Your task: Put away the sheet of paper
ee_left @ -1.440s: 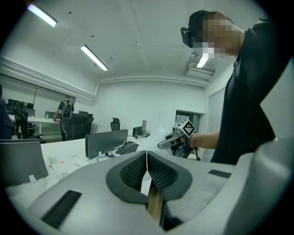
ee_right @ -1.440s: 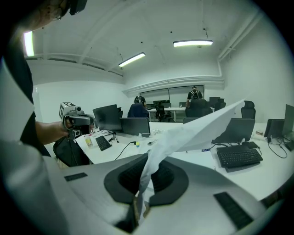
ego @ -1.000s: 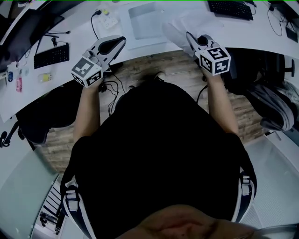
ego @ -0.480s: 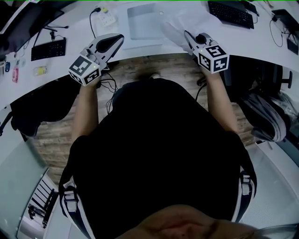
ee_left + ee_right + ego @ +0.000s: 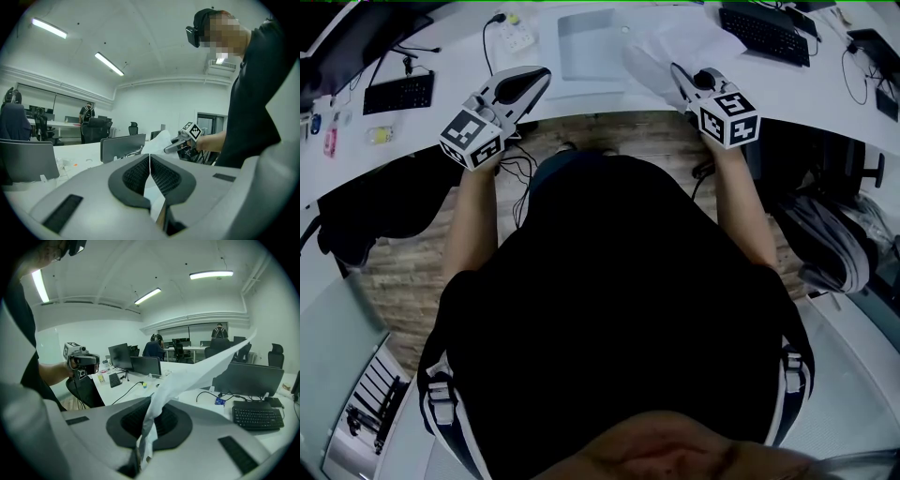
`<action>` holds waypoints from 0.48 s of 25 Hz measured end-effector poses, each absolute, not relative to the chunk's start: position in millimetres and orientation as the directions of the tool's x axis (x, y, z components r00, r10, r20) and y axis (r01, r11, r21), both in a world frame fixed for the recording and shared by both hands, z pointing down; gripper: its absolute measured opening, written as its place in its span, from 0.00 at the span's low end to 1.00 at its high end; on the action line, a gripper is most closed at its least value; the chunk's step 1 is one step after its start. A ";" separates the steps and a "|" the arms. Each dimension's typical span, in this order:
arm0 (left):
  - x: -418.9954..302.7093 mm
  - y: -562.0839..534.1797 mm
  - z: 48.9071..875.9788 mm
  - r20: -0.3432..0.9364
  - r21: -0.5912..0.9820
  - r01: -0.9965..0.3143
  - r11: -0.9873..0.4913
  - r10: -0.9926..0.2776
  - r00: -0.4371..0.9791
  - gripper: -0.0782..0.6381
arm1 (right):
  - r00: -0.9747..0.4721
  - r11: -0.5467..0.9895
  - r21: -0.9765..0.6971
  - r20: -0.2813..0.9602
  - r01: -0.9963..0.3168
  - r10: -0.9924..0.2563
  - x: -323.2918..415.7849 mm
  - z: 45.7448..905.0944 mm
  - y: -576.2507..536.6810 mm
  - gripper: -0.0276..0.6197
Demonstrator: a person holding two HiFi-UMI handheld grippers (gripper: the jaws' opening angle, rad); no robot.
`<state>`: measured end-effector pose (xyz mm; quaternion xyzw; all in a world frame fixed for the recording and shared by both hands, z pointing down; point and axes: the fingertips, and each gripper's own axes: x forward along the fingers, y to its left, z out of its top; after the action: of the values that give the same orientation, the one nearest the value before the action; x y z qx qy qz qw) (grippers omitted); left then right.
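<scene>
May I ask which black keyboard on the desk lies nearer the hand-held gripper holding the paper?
The black keyboard at upper right, beyond the right hand-held gripper clamping the white paper sheet; the other keyboard lies far left.

I count two hand-held grippers: my left hand-held gripper [image 5: 542, 77] and my right hand-held gripper [image 5: 676, 71]. There is one sheet of paper [image 5: 201, 369]. On the table [image 5: 455, 58] I count two keyboards, the left keyboard [image 5: 398, 94] and the far right keyboard [image 5: 766, 33], plus one power strip [image 5: 517, 37] and one grey tray [image 5: 591, 42]. There are two small items at the left: one yellow item [image 5: 380, 136] and one pink item [image 5: 331, 141].
</scene>
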<state>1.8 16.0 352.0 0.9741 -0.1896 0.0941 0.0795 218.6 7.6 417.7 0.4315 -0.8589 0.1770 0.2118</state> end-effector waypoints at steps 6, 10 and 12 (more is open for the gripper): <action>3.6 17.6 356.7 0.223 0.139 -0.391 -0.910 -0.356 0.908 0.15 | -0.544 0.574 -0.131 0.539 -0.808 -0.643 218.5 424.4 11.3 0.07; -3.9 17.7 360.0 0.230 0.147 -0.395 -0.907 -0.357 0.905 0.15 | -0.549 0.579 -0.137 0.545 -0.804 -0.634 211.7 428.7 7.4 0.06; -10.7 15.0 361.9 0.232 0.150 -0.403 -0.903 -0.364 0.902 0.15 | -0.554 0.583 -0.140 0.544 -0.801 -0.631 205.8 429.3 4.7 0.07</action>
<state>-10.7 15.0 361.9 0.9703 -0.1976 0.0995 0.0975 205.8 4.7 429.3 0.4157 -0.8608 0.1894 0.2243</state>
